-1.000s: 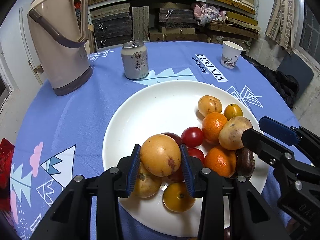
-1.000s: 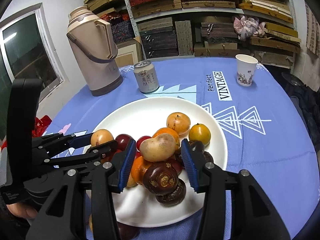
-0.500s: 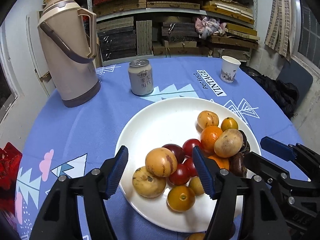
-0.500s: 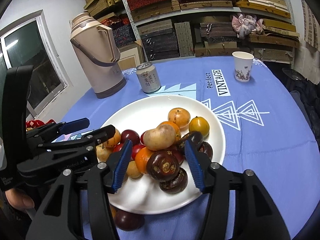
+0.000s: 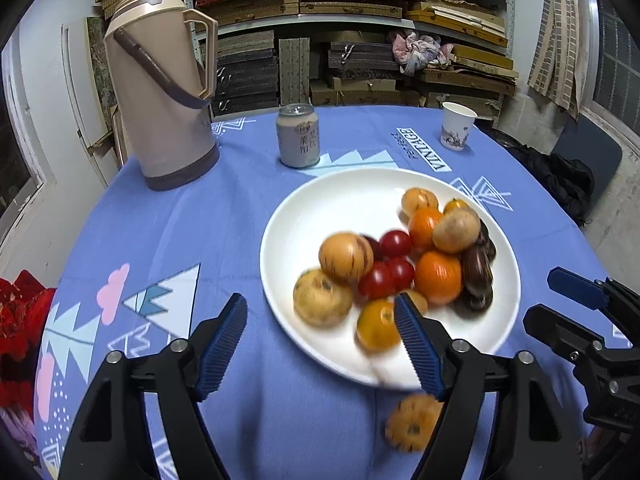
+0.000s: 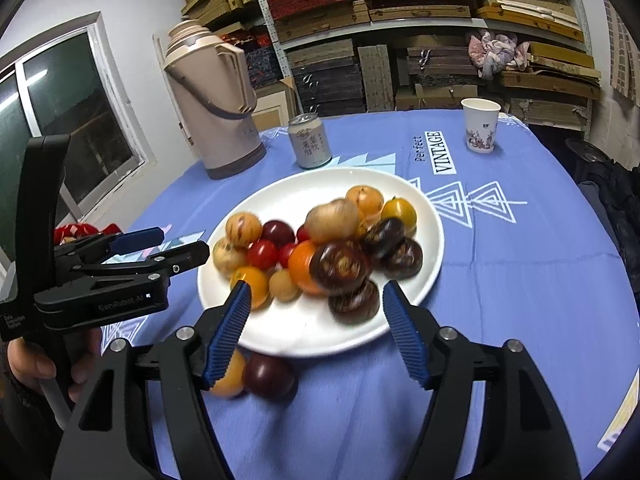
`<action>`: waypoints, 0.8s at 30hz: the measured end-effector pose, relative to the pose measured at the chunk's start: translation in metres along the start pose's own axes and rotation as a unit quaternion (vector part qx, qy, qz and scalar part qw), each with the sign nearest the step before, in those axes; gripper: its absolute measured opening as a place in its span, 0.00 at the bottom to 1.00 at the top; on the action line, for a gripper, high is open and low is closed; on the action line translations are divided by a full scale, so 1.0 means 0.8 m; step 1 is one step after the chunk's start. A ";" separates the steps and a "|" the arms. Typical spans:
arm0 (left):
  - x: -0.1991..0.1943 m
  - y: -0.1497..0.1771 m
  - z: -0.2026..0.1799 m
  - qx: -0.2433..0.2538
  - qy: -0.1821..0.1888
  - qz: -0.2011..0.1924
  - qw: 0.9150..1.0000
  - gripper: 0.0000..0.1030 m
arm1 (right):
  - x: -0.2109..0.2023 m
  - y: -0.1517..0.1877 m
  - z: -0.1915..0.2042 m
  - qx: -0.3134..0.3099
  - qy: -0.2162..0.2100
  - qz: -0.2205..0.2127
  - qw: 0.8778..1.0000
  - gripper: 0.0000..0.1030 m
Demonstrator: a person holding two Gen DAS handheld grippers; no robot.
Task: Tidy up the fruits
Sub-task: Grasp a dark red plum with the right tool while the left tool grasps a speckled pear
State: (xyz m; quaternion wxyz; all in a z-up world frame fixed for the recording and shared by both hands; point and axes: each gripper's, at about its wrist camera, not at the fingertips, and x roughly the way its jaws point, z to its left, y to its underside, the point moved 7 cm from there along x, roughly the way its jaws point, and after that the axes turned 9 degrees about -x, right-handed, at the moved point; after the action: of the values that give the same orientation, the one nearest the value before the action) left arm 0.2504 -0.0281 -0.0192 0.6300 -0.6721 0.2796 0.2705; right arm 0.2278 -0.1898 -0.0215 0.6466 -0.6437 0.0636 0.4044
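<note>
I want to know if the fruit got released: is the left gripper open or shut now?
Open. The left gripper has just been opening; its blue pads stand wide apart and grip nothing, with fruit lying on the white plate.

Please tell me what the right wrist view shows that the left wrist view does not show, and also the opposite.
Only the right wrist view shows a dark red fruit on the cloth beside the orange one, a window, and a hand holding the left tool.

Only the left wrist view shows the right tool from the side and a dark chair beyond the table.

Both show the white plate of fruit, the thermos, the can, the paper cup and the blue tablecloth.
</note>
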 end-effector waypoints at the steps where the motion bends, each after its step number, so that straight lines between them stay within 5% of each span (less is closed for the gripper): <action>1: -0.002 0.005 0.001 0.001 0.001 0.000 1.000 0.82 | -0.002 0.004 0.002 0.000 0.000 0.002 1.000 0.67; 12: -0.009 0.060 0.007 0.024 0.006 0.012 1.000 0.82 | 0.000 0.066 0.040 -0.091 0.016 0.071 0.993 0.67; 24: 0.011 0.083 0.046 -0.023 0.014 0.039 0.999 0.83 | 0.042 0.088 0.055 -0.130 0.017 0.129 0.983 0.60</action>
State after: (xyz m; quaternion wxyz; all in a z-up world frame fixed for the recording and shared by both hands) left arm 0.2086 0.0047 -0.0743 0.5994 -0.6788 0.3079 0.2918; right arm 0.1880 -0.1468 -0.0899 0.4987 -0.7152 0.1044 0.4784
